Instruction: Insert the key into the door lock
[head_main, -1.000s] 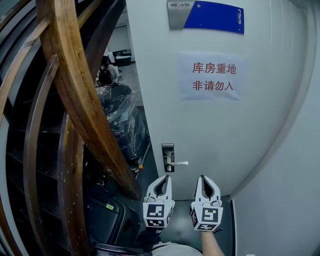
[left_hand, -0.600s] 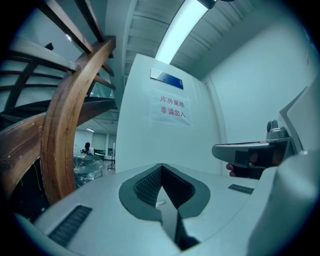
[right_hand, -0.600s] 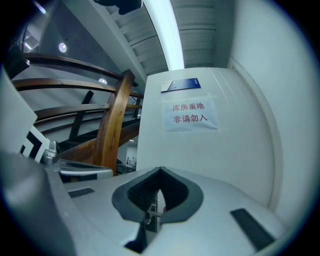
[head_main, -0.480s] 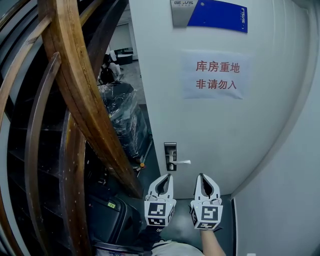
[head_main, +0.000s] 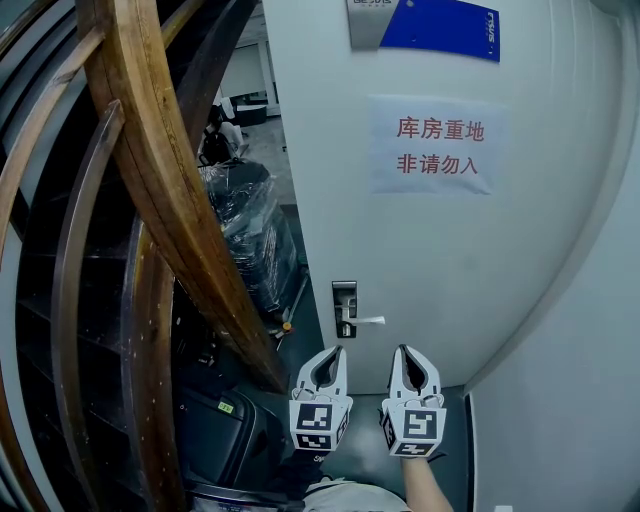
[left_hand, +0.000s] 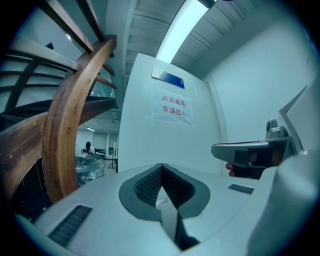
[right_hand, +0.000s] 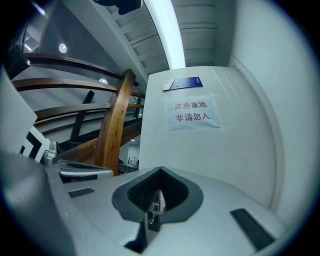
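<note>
The white door (head_main: 440, 250) stands ahead, with a metal lock plate (head_main: 344, 308) and a lever handle (head_main: 369, 320) at its left edge. Both grippers point level at the door, below the lock and apart from it. My left gripper (head_main: 331, 352) is shut, its tips meeting with nothing held (left_hand: 161, 165). My right gripper (head_main: 404, 352) is shut on a small metal key (right_hand: 154, 209), which sits upright between the pads deep in the jaws (right_hand: 160, 170). The lock is hidden behind the jaws in both gripper views.
A curved wooden stair rail (head_main: 160, 190) rises at the left. Plastic-wrapped goods (head_main: 245, 240) and a dark case (head_main: 215, 430) lie beyond the door's open edge. A paper notice (head_main: 437, 146) and a blue plate (head_main: 437, 24) hang on the door. A white wall (head_main: 580, 400) closes the right.
The head view has drifted slightly, so the lock plate and notice sit a little further right. Both grippers hold their place.
</note>
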